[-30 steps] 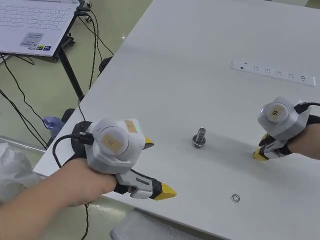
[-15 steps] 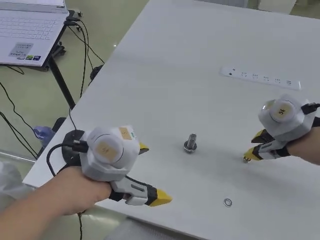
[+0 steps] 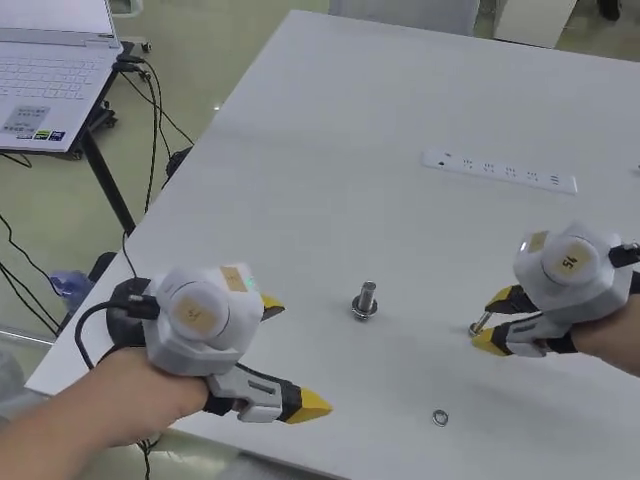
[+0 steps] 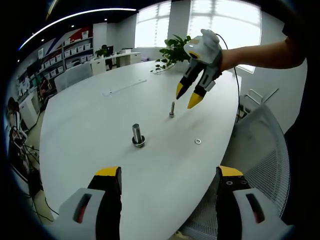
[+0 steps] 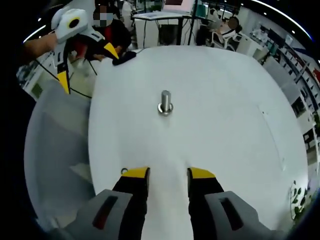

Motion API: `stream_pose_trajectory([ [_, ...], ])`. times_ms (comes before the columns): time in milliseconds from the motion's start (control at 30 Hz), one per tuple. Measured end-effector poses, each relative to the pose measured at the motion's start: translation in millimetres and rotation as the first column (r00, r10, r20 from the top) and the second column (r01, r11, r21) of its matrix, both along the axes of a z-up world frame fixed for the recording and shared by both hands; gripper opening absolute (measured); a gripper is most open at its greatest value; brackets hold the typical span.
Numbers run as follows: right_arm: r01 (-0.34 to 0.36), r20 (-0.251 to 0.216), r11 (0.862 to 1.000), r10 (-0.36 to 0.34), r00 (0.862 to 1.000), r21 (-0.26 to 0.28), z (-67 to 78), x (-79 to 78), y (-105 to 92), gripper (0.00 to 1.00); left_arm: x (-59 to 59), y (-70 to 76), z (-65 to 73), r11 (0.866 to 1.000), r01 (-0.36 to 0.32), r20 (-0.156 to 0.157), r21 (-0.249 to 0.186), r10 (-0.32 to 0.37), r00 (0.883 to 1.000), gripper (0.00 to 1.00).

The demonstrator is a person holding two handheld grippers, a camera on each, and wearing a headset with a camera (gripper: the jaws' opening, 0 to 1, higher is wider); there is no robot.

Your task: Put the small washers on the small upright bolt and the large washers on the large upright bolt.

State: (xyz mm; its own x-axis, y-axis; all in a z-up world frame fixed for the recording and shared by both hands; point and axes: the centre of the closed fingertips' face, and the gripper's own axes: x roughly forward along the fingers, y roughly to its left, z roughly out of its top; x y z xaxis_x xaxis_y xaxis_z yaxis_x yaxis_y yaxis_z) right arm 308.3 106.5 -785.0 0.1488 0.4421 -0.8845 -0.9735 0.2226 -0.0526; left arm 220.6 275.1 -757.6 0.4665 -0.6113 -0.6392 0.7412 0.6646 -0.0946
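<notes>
A white desk stands in an open office, with a laptop on a stand off its left edge and a power strip lying toward the far side. The large bolt stands upright near the desk's near edge, between the two tools. The small bolt stands upright to its right, just beside the tips of the right tool but not touching them. One washer lies flat close to the near edge, in front of both bolts; I cannot tell its size class. The left tool hovers over the near left corner with its jaws spread wide and nothing between them. The right tool's jaws are a little apart, with nothing in them.
</notes>
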Motion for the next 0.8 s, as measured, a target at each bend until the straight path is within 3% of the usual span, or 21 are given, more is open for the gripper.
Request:
stream_pose_trajectory([
  [133, -0.013, -0.002, 1.000, 0.013, 1.000, 0.005, -4.7, -10.2, 1.8, 0.32, 1.8, -2.4, 3.7, 1.000, -0.003, 0.016, -0.016, 0.004, 1.000, 0.78],
  [500, -0.058, -0.032, 0.998, 0.057, 0.998, -0.025, -19.6, -36.6, 4.5, 0.33, 0.9, -1.2, 0.0, 1.000, 0.007, 0.004, 0.002, -0.007, 1.000, 0.78],
  [800, -0.113, -0.051, 0.992, 0.111, 0.993, -0.053, -43.5, -61.0, 10.0, 0.34, -2.9, -0.3, -4.9, 0.999, 0.034, 0.000, 0.029, -0.034, 0.999, 0.78],
])
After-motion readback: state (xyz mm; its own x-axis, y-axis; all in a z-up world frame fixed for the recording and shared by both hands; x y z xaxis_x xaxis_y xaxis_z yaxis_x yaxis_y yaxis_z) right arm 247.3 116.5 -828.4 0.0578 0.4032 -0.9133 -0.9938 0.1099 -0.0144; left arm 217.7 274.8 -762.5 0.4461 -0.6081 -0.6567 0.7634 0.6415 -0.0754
